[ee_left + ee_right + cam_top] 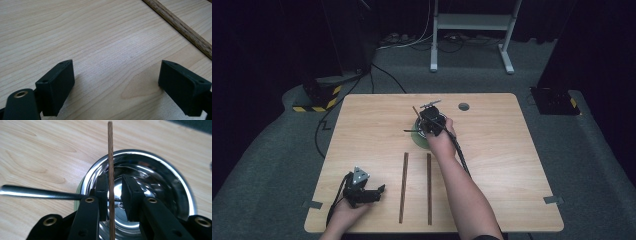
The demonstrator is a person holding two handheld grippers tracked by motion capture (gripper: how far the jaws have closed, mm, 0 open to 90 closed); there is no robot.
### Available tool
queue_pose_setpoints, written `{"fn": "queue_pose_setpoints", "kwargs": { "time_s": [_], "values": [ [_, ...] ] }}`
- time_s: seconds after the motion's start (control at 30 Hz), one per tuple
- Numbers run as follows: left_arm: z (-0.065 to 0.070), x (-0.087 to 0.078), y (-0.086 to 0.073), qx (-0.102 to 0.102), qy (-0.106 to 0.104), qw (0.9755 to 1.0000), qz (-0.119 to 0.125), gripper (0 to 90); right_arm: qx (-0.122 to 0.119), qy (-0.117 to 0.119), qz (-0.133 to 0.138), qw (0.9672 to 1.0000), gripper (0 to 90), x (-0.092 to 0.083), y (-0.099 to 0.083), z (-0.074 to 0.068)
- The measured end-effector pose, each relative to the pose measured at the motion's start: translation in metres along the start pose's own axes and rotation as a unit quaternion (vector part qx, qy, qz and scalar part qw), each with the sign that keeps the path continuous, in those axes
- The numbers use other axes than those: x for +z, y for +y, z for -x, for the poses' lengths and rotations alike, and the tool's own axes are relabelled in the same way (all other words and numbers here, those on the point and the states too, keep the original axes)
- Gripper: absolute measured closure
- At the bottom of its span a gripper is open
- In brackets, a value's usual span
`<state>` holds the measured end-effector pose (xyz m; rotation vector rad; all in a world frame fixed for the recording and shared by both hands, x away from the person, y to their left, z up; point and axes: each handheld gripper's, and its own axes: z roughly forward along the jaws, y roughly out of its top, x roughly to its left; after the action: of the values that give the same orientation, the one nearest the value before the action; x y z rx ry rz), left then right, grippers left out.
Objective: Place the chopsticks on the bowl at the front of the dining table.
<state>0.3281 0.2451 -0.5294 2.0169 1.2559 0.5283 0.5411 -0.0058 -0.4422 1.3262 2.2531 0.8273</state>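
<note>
A shiny steel bowl (160, 161) sits on the wooden table (512, 150) at mid-back, on a green base (418, 141). My right gripper (114, 195) hangs over it, pointing down into it. A thin wooden stick (110, 155) stands between its jaws, against the left pad (102, 192), with a visible gap to the right pad. A dark metal rod (37, 192) pokes out of the bowl to the left. My left gripper (379, 190) rests open and holding nothing near the front left edge, its pads (56, 85) wide apart over bare wood.
Two long wooden sticks (403, 187) (429, 187) lie parallel on the table in front of the bowl; one stick (180, 26) crosses the left gripper view's upper right. A round hole (463, 106) is in the table's back. Grey carpet surrounds the table.
</note>
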Motion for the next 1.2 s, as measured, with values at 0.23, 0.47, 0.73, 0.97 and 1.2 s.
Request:
{"fn": "queue_pose_setpoints", "kwargs": {
  "time_s": [0.23, 0.47, 0.73, 0.97, 1.2],
  "values": [
    [0.000, 0.000, 0.000, 0.002, 0.001, 1.0000, 0.001, 13.4, 0.009, 0.005, 0.027, 0.9996, 75.1, -0.037, -0.018, 0.016],
    [0.000, 0.000, 0.000, 0.004, 0.001, 1.0000, -0.002, 13.4, 0.021, 0.006, 0.035, 0.9991, 75.4, -0.062, -0.057, 0.036],
    [0.000, 0.000, 0.000, 0.004, 0.001, 1.0000, -0.002, 13.4, 0.029, 0.019, 0.044, 0.9984, 75.2, -0.082, -0.102, 0.046],
    [0.000, 0.000, 0.000, 0.004, 0.002, 1.0000, -0.002, 13.5, 0.024, 0.026, 0.041, 0.9986, 75.3, -0.088, -0.134, 0.041],
    [0.000, 0.000, 0.000, 0.004, 0.002, 1.0000, -0.002, 13.5, 0.024, 0.030, 0.020, 0.9991, 73.1, -0.086, -0.170, 0.031]
  ]
}}
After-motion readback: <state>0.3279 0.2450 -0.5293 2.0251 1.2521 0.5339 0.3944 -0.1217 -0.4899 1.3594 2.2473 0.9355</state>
